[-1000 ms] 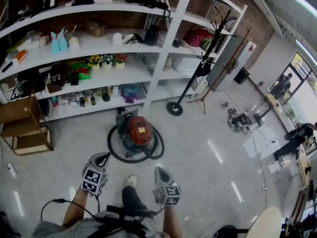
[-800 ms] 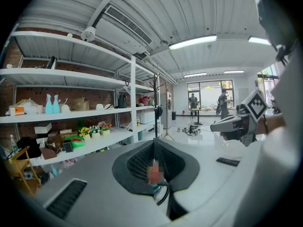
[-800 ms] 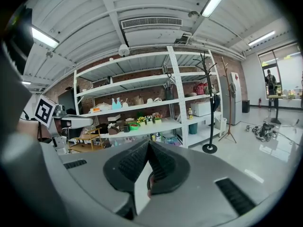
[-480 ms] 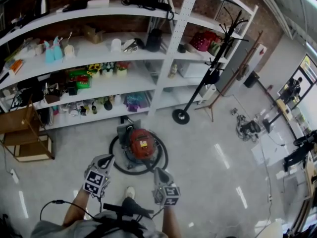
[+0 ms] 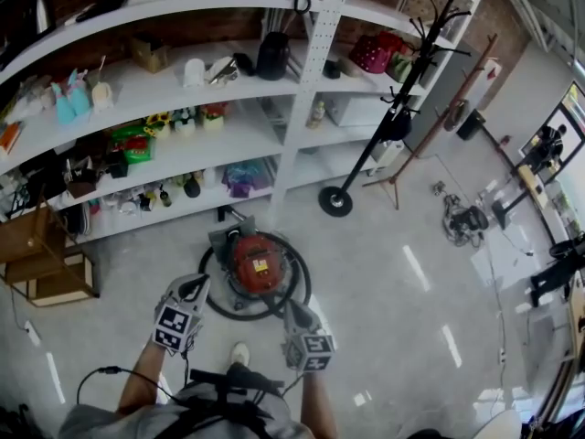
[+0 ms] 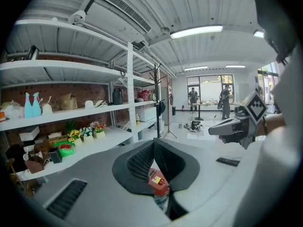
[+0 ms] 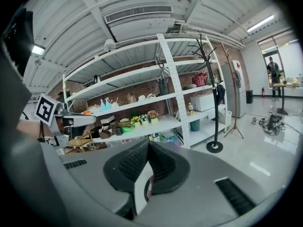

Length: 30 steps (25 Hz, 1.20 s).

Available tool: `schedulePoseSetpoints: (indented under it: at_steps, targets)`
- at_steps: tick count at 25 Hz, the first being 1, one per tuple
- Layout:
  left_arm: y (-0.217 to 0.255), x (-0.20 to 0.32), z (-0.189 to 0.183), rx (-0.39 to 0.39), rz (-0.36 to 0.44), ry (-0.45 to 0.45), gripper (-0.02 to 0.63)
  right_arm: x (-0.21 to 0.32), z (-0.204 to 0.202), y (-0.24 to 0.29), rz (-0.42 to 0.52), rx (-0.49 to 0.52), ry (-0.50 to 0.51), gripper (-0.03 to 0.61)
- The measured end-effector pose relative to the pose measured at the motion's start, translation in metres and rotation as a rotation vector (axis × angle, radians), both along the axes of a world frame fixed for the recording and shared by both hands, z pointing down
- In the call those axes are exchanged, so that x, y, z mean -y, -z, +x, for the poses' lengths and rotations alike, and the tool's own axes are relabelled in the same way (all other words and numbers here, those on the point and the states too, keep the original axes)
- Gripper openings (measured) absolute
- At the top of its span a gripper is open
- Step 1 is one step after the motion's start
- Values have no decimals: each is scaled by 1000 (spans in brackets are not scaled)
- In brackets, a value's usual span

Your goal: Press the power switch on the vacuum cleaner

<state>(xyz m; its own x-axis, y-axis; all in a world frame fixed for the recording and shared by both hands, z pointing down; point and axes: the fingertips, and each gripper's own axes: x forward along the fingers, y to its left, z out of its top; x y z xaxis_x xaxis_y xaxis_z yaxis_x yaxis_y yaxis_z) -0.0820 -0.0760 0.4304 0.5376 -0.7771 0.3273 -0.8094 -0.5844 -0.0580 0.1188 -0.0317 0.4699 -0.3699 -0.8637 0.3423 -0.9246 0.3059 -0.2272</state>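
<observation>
Both grippers have closed in on the vacuum cleaner [image 5: 254,262] since a second ago; it then lay well ahead of them and now sits just in front, in the gap between the two. The left gripper [image 5: 190,288] hangs just off the vacuum's left flank, over the black hose [image 5: 215,295] that rings the red body. Its jaws are drawn together at the tips with nothing between them, and through the slit below the tips a patch of the red casing shows. The right gripper [image 5: 294,312] hangs just off the vacuum's right flank, above the same hose loop. Its jaws are likewise pressed together at the tips and empty, with only pale floor [image 5: 393,282] and a dark curve of hose visible under them. Neither gripper touches the vacuum. The switch itself is too small to pick out on the red top. A white shoe [image 5: 239,353] shows behind and between the grippers. Beyond the vacuum stands white shelving [image 5: 302,108] full of small goods, and a black coat stand [image 5: 366,154] rises ahead of the right gripper.
</observation>
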Motion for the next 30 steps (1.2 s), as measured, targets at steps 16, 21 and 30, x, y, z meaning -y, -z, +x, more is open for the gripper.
schedulePoseSetpoints:
  at_steps: [16, 21, 30]
  targets:
    - [-65, 82, 21, 40, -103, -20, 6, 89, 19, -55, -75, -8, 4, 1]
    - [-101, 102, 25, 37, -143, -53, 6, 106, 18, -85, -102, 16, -19, 0]
    - [-160, 138, 18, 21, -185, -66, 6, 129, -2, -156, -167, 15, -15, 0]
